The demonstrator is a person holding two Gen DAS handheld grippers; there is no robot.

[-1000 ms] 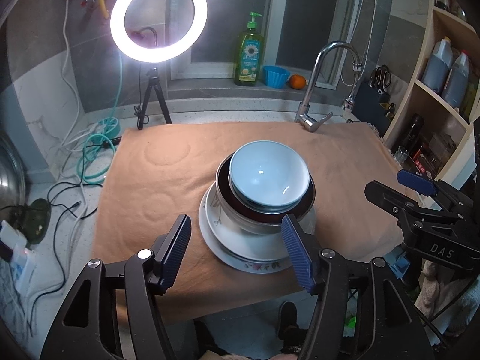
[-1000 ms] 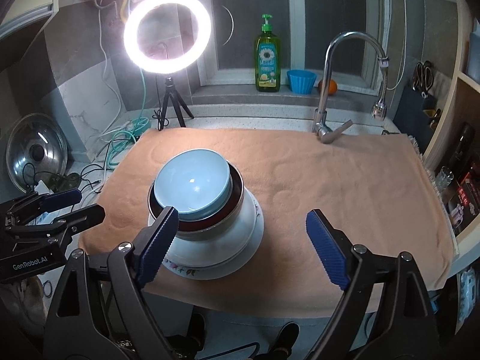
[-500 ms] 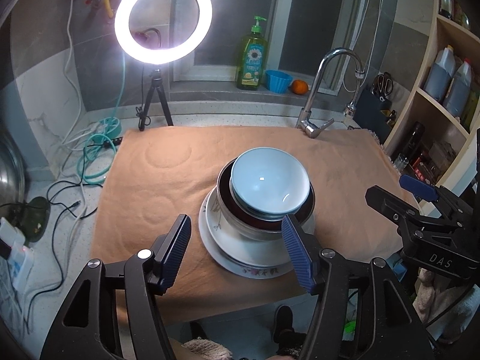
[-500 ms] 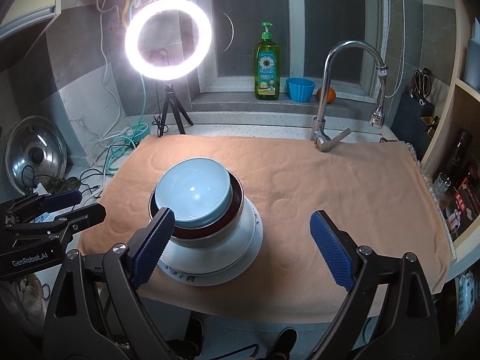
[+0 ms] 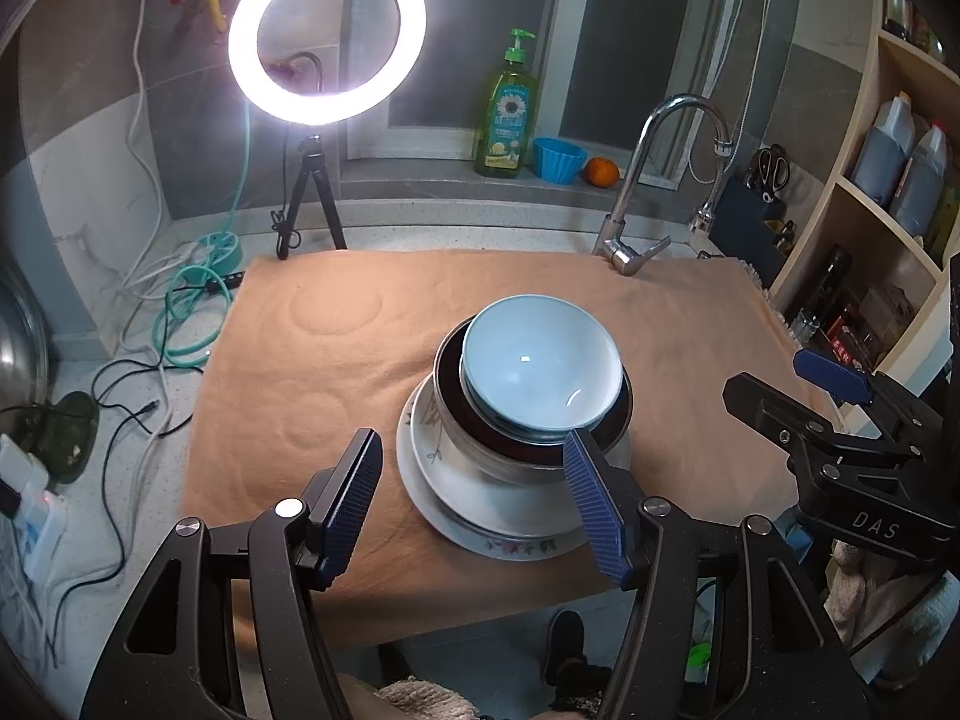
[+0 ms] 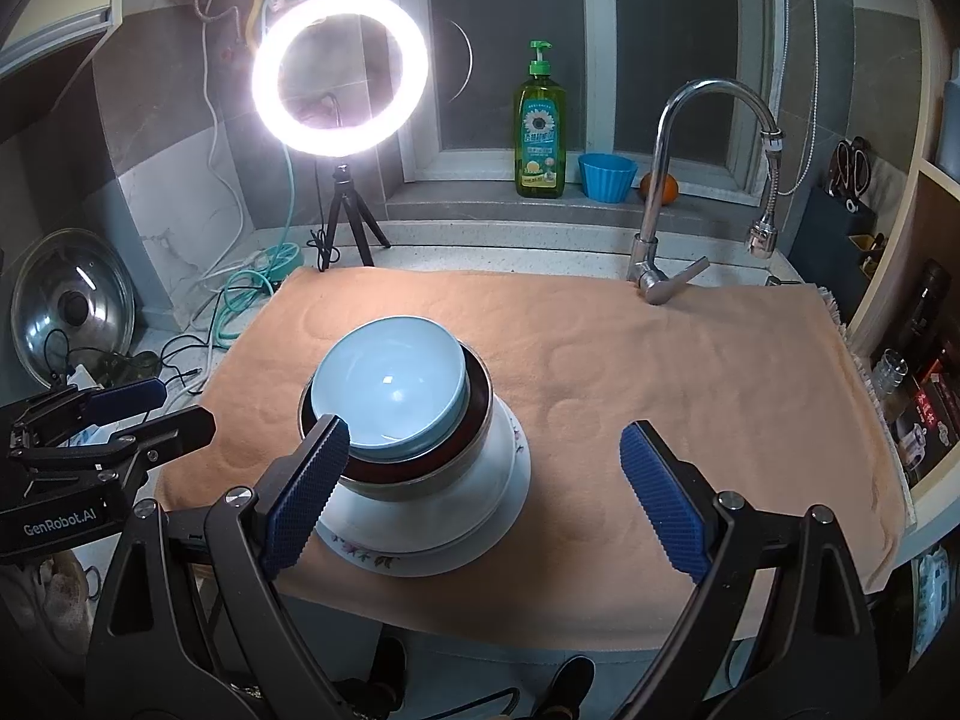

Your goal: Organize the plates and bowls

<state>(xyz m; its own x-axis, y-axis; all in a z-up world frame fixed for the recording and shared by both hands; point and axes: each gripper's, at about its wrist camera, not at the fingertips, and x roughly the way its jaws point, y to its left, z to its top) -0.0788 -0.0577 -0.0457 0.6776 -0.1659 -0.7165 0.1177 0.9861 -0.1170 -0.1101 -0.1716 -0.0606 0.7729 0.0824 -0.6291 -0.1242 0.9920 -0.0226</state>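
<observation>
**Dishes sitting in one stack, both tools hanging empty**

The sorting is looking finished or nearly so: a blue bowl is nesting in a dark-rimmed bowl, which is resting on a white plate over a floral plate. The stack is sitting on the towel covering the desk, toward 6 o'clock. No loose dishes are showing elsewhere.

The left tool is hovering near the stack's front edge, spread, gripping nothing. The right tool is standing spread wider, also empty, its left pad overlapping the stack in view; contact is unclear.
</observation>
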